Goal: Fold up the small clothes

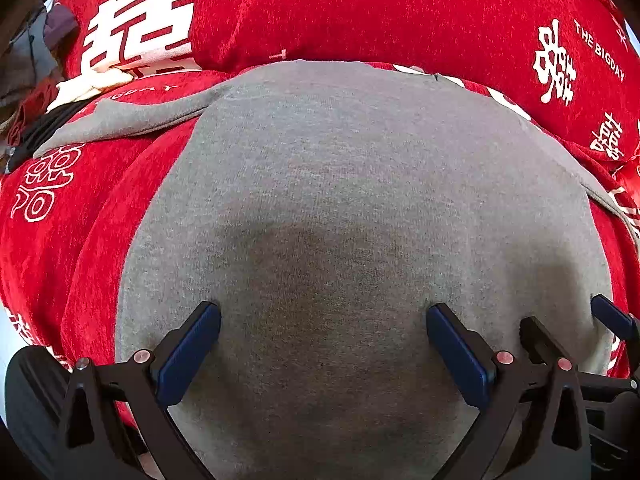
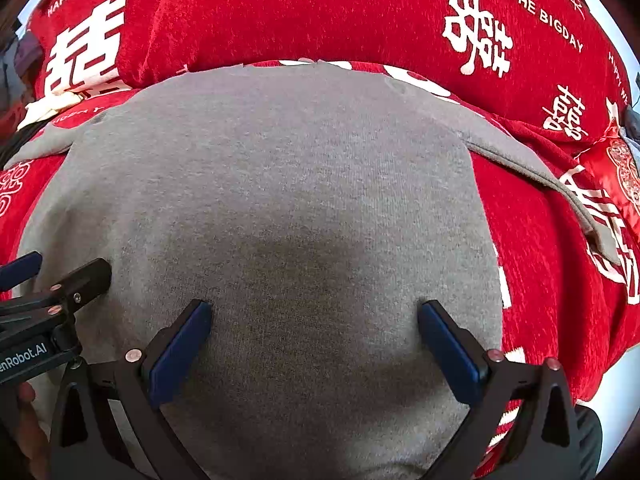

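- The grey shirt point(image 1: 340, 200) lies spread flat on a red cover point(image 1: 360, 12) printed with white characters; its near hem runs out of frame below both cameras, so that edge cannot be seen.
- One sleeve point(image 1: 120, 120) reaches out from the shirt's far left corner, another point(image 2: 540, 172) from its far right, both lying on the cover.
- A dark shadow sits in the middle of the shirt, between each gripper's fingers.
- The left gripper point(image 1: 324, 324) hangs over the shirt with jaws wide, nothing between the pads.
- The right gripper point(image 2: 314, 320) is just beside it, also over the shirt, jaws wide and empty; whether the tips touch the cloth cannot be told.
- Left of the shirt, past the cover's edge, dark clutter point(image 1: 32, 80) is too blurred to name.
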A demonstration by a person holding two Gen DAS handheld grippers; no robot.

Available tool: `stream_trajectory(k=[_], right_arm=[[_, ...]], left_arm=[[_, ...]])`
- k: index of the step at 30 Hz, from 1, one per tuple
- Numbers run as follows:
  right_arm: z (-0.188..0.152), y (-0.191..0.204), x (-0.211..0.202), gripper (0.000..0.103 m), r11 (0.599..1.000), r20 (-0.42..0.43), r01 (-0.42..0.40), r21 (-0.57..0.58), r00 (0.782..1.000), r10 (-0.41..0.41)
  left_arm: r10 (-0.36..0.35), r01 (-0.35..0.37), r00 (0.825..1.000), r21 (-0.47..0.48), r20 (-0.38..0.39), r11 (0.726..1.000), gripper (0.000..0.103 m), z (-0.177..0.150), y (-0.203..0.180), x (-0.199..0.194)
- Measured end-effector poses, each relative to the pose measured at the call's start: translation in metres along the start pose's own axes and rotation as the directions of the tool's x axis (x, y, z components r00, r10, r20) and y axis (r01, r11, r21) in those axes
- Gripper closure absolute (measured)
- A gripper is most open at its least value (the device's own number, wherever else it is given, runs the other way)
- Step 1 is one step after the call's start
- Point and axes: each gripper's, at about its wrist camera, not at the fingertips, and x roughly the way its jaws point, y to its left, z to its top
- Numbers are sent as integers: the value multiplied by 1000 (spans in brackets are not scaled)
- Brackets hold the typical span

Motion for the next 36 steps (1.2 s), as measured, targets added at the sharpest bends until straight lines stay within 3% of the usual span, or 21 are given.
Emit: stream_trajectory(k=[13, 19, 22, 27, 36], right_arm=[[-1, -1, 2, 0, 1000, -4, -12, 9, 1000, 12], [4, -2, 1, 0, 1000, -39, -23, -1, 999, 23], [8, -4, -2, 0, 1000, -53, -30, -4, 998, 30], [13, 1, -17, 0, 997, -7, -1, -74, 1000, 0], [35, -1, -42, 0, 993, 91, 37, -116, 995, -26]], left_arm=[[4, -4, 1000, 0, 16, 1000, 0, -10, 8, 4], [22, -21, 999, 16, -45, 1000, 0, -3, 5, 3], [48, -47, 998, 7, -30, 999, 0, 2, 8, -4], [50, -51, 999, -36, -22, 998, 0, 17, 20, -15], [49, -49, 999, -12, -22, 999, 0, 45, 12, -28]])
